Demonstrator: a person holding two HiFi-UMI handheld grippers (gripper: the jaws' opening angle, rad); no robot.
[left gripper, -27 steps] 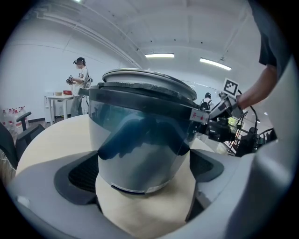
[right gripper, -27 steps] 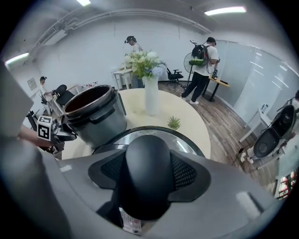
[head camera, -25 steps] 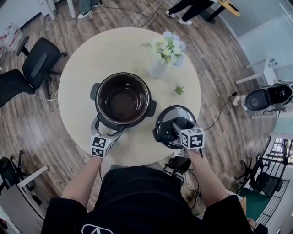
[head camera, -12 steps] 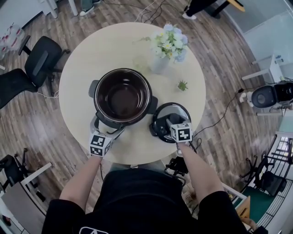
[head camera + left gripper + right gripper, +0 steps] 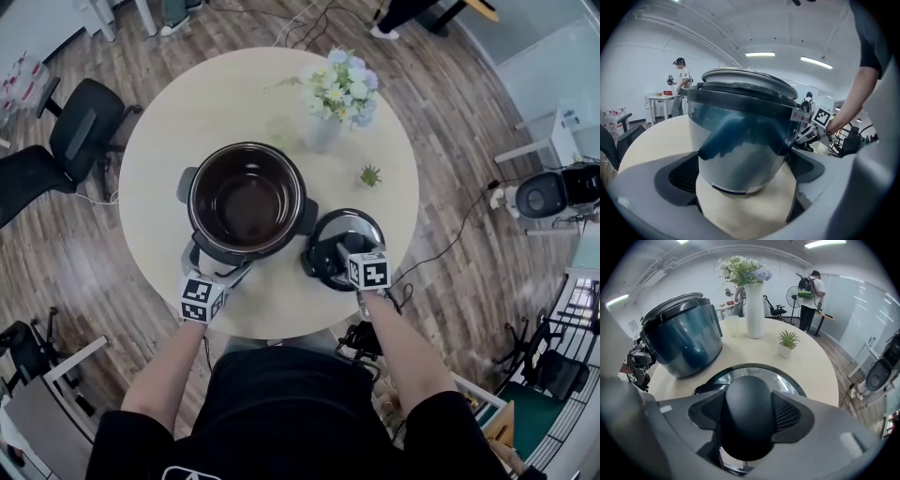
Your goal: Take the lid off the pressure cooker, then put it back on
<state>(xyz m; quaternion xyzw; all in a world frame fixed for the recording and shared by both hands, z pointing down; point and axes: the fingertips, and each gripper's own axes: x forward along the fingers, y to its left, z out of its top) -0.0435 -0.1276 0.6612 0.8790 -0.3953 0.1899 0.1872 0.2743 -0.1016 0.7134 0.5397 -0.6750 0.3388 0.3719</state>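
The first half is done: the lid (image 5: 352, 225) is off and lies on the round worktop (image 5: 187, 112), just to the right of the pressure cooker pot (image 5: 246, 202), which stands open and empty with its dark inner bowl showing. So I am at the turn of the task, with the return trip about to start.

My right tool (image 5: 747, 420) is clamped on the lid's black handle (image 5: 746, 397); both ribbed pads press its sides, and the steel face of the lid spreads out below it. My left tool (image 5: 745, 192) has its jaws spread wide and holds nothing. It points at the near wall of the pot, low down by the base. From the left gripper view I can't say whether the tips touch the blue shell or stop just short.

The next move, as I judge it, is to keep the right grip as it is, lift the lid straight up until it clears the pot's rim and the side handle nearest it, and carry it left over the opening. Then I need to centre it and lower it level so the rim seats all round. A cooker lid like this probably wants a twist to lock, so I would press the left tool against the pot to stop the body turning. The vase of flowers (image 5: 323, 131) and the small potted plant (image 5: 370, 175) stand behind, off that path.
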